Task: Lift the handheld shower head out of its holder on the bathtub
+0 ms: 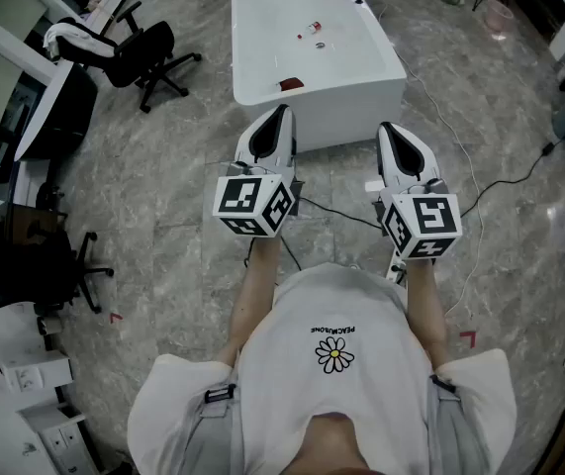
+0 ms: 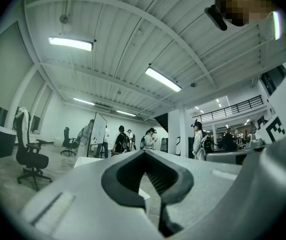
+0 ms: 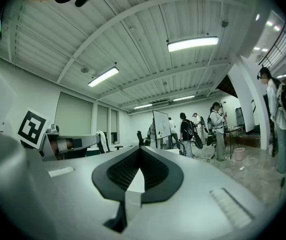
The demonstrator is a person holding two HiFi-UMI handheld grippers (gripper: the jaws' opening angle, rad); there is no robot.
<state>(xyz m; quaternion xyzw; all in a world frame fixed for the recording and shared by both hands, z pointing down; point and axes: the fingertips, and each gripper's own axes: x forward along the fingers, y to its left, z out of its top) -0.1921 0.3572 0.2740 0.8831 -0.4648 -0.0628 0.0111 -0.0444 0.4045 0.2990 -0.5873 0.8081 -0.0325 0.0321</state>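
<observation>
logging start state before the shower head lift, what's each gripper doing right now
Left gripper: jaws shut, holding nothing.
Right gripper: jaws shut, holding nothing.

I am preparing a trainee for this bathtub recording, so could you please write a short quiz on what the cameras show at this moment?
1. True or false: the left tongs stand wide open.
2. Where is the white bathtub? A. on the floor ahead of the person; B. behind the person; C. raised on a table.
3. Fill in: in the head view, the black office chair stands to the bathtub's ____.

Key: 1 false, they are shut with nothing between them; 2 A; 3 left.
</observation>
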